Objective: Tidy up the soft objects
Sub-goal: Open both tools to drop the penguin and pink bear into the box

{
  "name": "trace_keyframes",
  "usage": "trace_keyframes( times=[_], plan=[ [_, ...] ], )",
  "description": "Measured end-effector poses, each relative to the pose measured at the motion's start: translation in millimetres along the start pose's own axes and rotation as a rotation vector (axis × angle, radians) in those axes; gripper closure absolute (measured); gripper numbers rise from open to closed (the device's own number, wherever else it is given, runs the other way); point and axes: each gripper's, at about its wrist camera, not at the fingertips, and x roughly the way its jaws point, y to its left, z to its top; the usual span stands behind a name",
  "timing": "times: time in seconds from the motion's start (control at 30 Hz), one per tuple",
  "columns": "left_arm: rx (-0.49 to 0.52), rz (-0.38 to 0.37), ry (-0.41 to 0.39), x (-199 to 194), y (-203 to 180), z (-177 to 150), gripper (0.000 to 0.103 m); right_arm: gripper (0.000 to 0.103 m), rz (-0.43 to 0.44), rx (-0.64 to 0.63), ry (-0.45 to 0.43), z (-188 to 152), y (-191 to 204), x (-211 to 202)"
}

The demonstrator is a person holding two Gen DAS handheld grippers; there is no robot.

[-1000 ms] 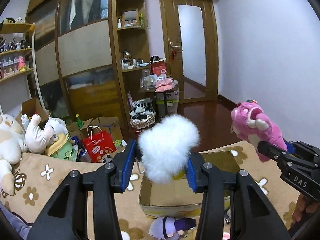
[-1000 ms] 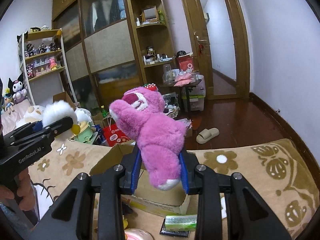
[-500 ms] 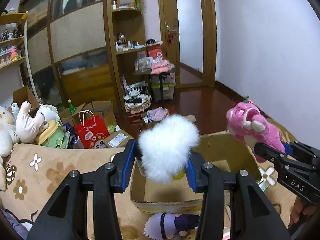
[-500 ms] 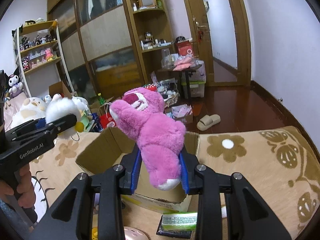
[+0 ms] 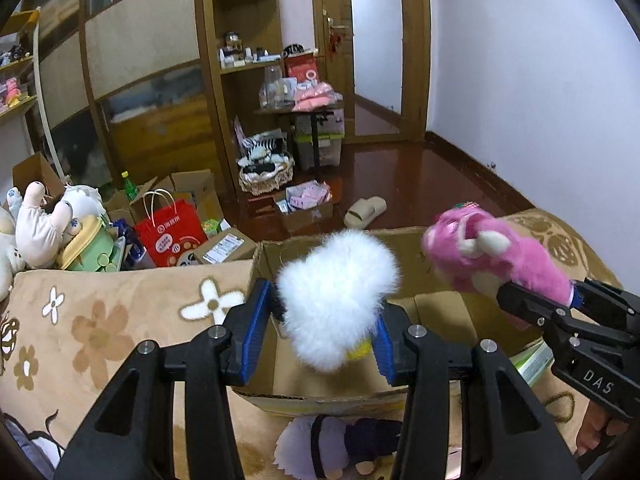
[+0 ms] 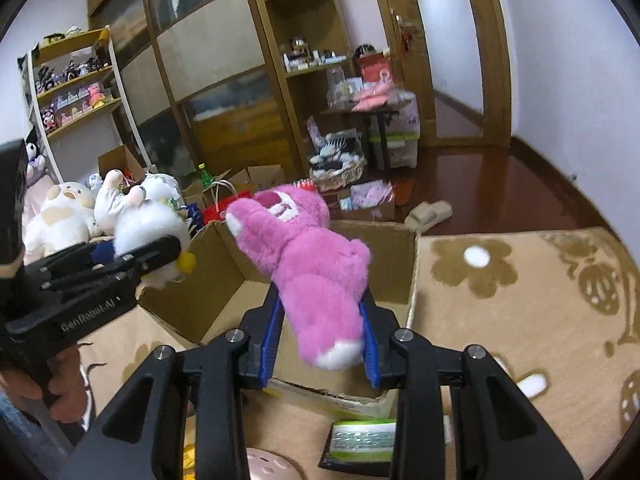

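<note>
Blanket (image 5: 120, 320) under box (image 5: 440, 304); both grippers holding plush

I am holding my left gripper (image 5: 326, 322) and right gripper (image 6: 320, 330) side by side, both jaws clamping, angled down and forward.

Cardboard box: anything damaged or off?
The cardboard box has a torn, ragged near rim below the pink plush bear, and a purple-haired doll lies on the blanket outside it.
</note>
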Motion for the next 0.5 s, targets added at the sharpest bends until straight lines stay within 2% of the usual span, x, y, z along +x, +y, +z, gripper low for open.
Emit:
trace_keyframes(
  times=[0.17,0.4,0.5],
  plan=[
    [-0.011,-0.019,0.041,6.2,-1.8,-5.0,0.055,0.067,0.021,-0.001,0.024,-6.4,-1.9,6.5],
    [-0.004,0.011,0.073,9.6,-2.6,-11.1,0.047,0.066,0.026,-0.003,0.054,-11.8,-2.0,10.1],
    [-0.009,0.017,0.084,7.5,-0.2,-12.5,0.034,0.065,0.022,0.002,0.058,-12.3,-2.1,5.3]
  ],
)
